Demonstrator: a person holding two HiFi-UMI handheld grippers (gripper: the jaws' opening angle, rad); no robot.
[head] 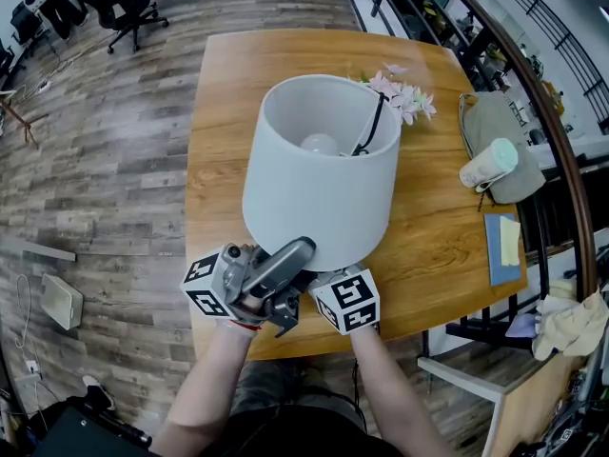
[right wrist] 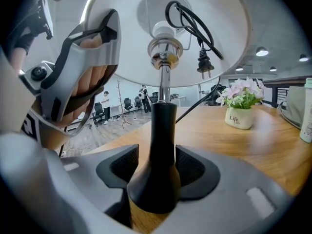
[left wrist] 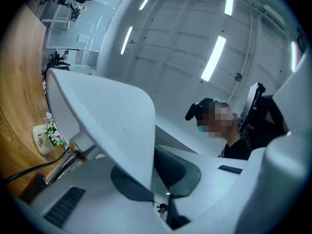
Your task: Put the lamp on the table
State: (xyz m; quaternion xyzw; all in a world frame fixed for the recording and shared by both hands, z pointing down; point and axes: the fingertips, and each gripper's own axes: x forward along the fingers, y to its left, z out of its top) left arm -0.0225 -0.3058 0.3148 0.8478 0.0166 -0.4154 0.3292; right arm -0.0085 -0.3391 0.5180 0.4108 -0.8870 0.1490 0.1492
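Head view is taken up at its centre by the lamp [head: 319, 184], which is placed close to the near edge of the wooden surface [head: 228, 93]. Its white shade [head: 324, 208] is seen from above through the open top, with the bulb [head: 321, 144] and a black cord [head: 373, 122] inside. The lamp's foot is hidden there by the shade.

In the left gripper view the left claw [left wrist: 153, 174] is clenched on the shade's rim, which is pinched between the pads. In the right gripper view the right claw [right wrist: 158, 167] is released. Its jaws are spread wide around the lamp's black stem [right wrist: 161, 145], which is not pressed by the pads. Whether the foot is set down on the wood cannot be told. The cord's plug [right wrist: 204, 62] is hung loose under the shade.

Just behind the shade's far rim a small white pot of pink flowers [head: 404, 93] is placed. Further right, apart from the lamp, a grey bag [head: 495, 127] is laid with a white cylinder [head: 490, 163] on it. A blue notebook [head: 502, 246] is set by the right edge.

The surface is surrounded by a plank floor [head: 105, 150]. Office chairs [head: 128, 3] are parked at the far left, and a curved dark railing [head: 547, 112] is run along the right side.
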